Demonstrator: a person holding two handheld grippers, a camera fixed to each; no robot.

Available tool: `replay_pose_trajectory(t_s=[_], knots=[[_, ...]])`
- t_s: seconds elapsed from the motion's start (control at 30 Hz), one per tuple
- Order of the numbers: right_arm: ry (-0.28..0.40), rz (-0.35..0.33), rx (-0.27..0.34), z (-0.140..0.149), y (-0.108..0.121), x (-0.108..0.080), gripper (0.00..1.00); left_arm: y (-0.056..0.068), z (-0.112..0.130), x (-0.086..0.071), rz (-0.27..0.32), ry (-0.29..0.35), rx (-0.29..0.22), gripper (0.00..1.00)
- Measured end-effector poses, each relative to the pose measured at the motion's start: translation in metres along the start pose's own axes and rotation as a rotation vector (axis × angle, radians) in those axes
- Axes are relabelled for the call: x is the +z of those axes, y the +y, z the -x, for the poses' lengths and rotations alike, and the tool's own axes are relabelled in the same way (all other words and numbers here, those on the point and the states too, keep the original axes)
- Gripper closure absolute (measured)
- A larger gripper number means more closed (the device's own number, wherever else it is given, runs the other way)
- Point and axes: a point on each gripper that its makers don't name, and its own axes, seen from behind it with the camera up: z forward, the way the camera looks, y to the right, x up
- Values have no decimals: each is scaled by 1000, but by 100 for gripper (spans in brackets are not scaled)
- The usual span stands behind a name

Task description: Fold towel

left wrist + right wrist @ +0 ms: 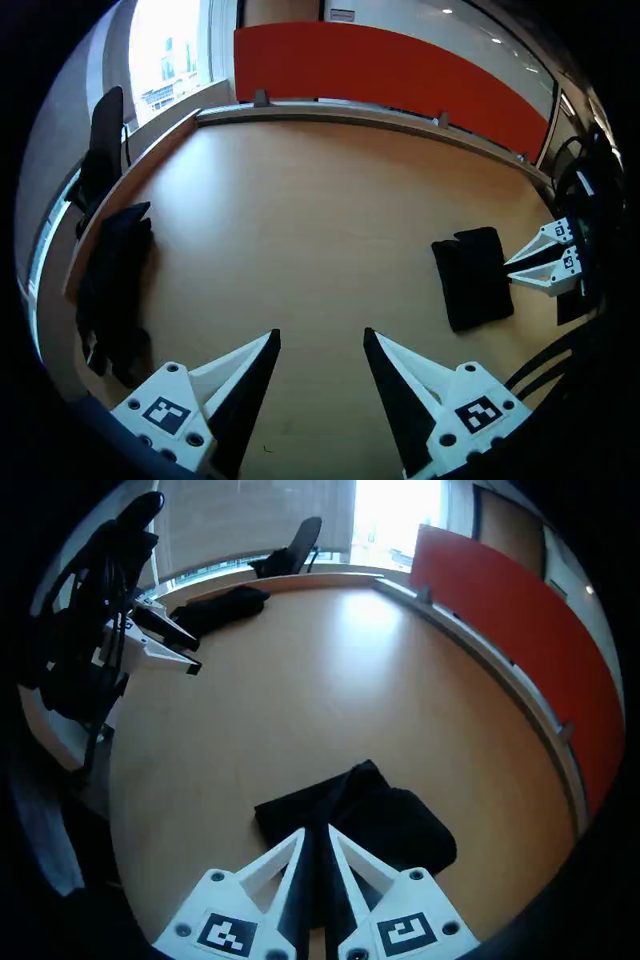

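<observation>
A black towel (pixel 472 276) lies folded on the wooden table (pixel 320 208), far to the right in the left gripper view. My right gripper (pixel 510 267) meets its right edge there. In the right gripper view the towel (pixel 384 816) lies just ahead, and my right gripper (pixel 318 834) is shut with a fold of the towel's near edge pinched between its fingertips. My left gripper (pixel 320 340) hovers open over bare wood, well left of the towel and holding nothing. It also appears open at the far left in the right gripper view (pixel 186 652).
A dark garment (pixel 116 288) lies bunched at the table's left edge, also seen far off (pixel 220 608). An orange partition (pixel 384 72) runs along the back edge. A black office chair (pixel 104 152) stands by the window. Cables hang beside the right gripper (pixel 592 184).
</observation>
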Motion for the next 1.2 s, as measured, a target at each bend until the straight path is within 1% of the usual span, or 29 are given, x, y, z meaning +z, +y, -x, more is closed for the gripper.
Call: replay_pose_trajectory(t_s=[0.03,0.1,0.13,0.17,0.3,0.33,0.4,0.47,0.7,1.2], knots=[[1,-1,1,0,0,0,94,0,0,0,0,0,0,24],[2,-1,3,0,0,0,90,1,0,0,1,0,1,24],[1,2,6,1,0,0,83,1,0,0,1,0,1,24],[0,5,9,2,0,0,74,1,-1,0,0,1,2,24],[-3,25,17,6,3,0,30,1,0,-1,-1,1,0,24],[-2,25,18,6,3,-1,24,1,0,-1,-1,1,0,24],[0,28,21,7,3,-2,18,1,1,-2,-2,1,-1,24],[1,31,28,8,4,-2,16,2,1,-2,-2,1,0,24],[2,49,49,16,8,-7,16,5,0,-4,-1,4,4,24],[-56,87,129,70,11,-16,16,8,-2,-5,2,9,13,24]])
